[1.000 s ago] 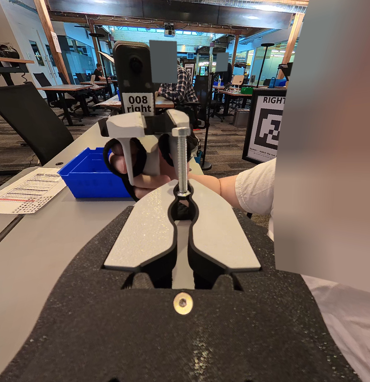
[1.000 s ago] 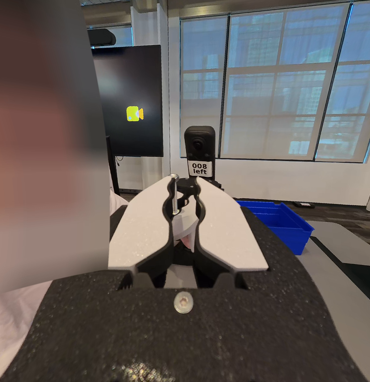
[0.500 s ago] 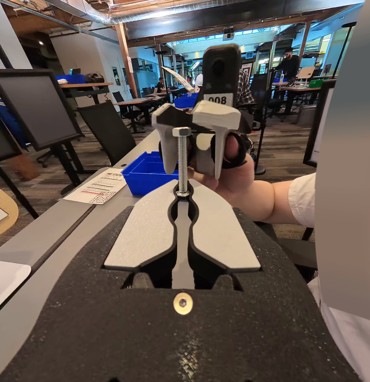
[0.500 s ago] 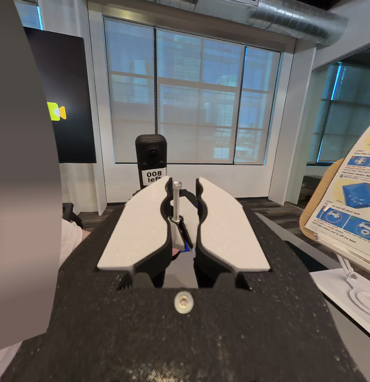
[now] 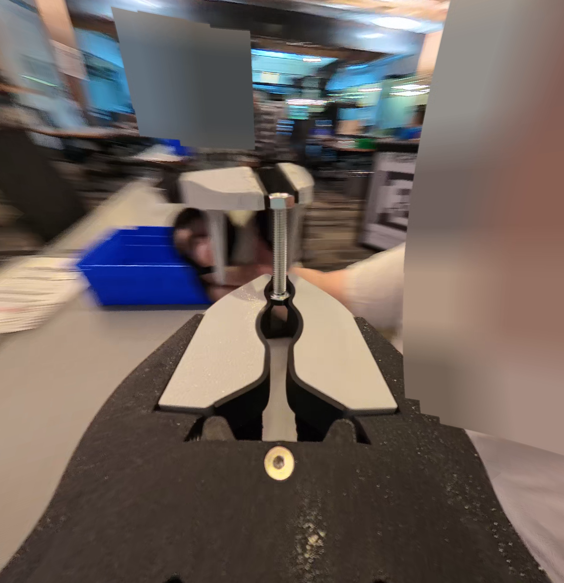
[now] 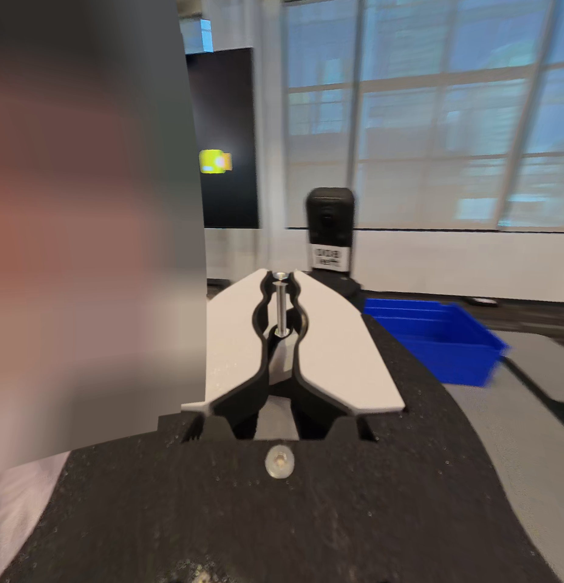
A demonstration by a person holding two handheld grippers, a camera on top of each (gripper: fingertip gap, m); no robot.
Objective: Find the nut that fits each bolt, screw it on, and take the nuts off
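A silver bolt (image 5: 280, 246) stands upright between the two grippers, head up. My left gripper (image 5: 280, 295) is shut on the nut (image 5: 280, 296) at the bolt's lower end. My right gripper (image 5: 276, 186) faces it, held by a hand, its fingertips closed at the bolt's hex head (image 5: 281, 201). In the right wrist view my right gripper (image 6: 281, 275) pinches the bolt head at its tips. The shaft (image 6: 280, 310) runs down to the nut (image 6: 280, 332) in the left gripper's fingers (image 6: 285, 356). Both views are motion-blurred.
A blue bin (image 5: 138, 277) sits on the grey table (image 5: 85, 362) to the left, with papers (image 5: 22, 293) beyond it. The bin (image 6: 432, 340) is to the right in the right wrist view. A black-framed sign (image 5: 391, 202) stands at the right. About 6 cm separates my left fingertips from my right.
My right gripper was open around the bolt half a second ago; it has closed on the bolt head. Both grippers have swung round, so the backgrounds have shifted and blurred.
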